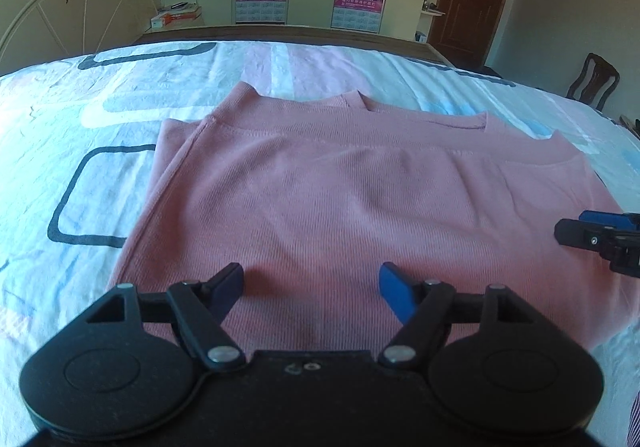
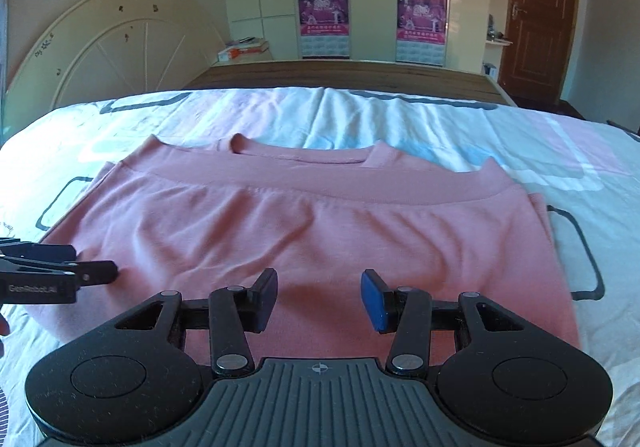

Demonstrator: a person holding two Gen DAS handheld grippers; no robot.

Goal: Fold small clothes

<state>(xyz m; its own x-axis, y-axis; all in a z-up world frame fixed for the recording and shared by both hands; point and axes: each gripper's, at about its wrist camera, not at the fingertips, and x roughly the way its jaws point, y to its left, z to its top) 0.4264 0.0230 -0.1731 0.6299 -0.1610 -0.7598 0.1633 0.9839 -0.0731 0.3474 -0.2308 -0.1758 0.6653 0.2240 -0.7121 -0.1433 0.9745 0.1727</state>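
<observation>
A pink knit garment [image 1: 340, 199] lies folded in layers on the bed, its ribbed hems toward the far side; it also shows in the right wrist view [image 2: 320, 231]. My left gripper [image 1: 312, 287] is open and empty, hovering over the garment's near edge. My right gripper [image 2: 319, 293] is open and empty, also over the near part of the garment. The right gripper's tip shows at the right edge of the left wrist view [image 1: 592, 237]. The left gripper's tip shows at the left edge of the right wrist view [image 2: 60, 271].
The bed [image 1: 80, 119] has a white, pink and blue patterned sheet with dark outlines. A cream headboard [image 2: 116, 47] leans at the left. Wardrobe doors with purple posters [image 2: 324, 15], a brown door [image 2: 536, 15] and a wooden chair [image 1: 594, 81] stand beyond the bed.
</observation>
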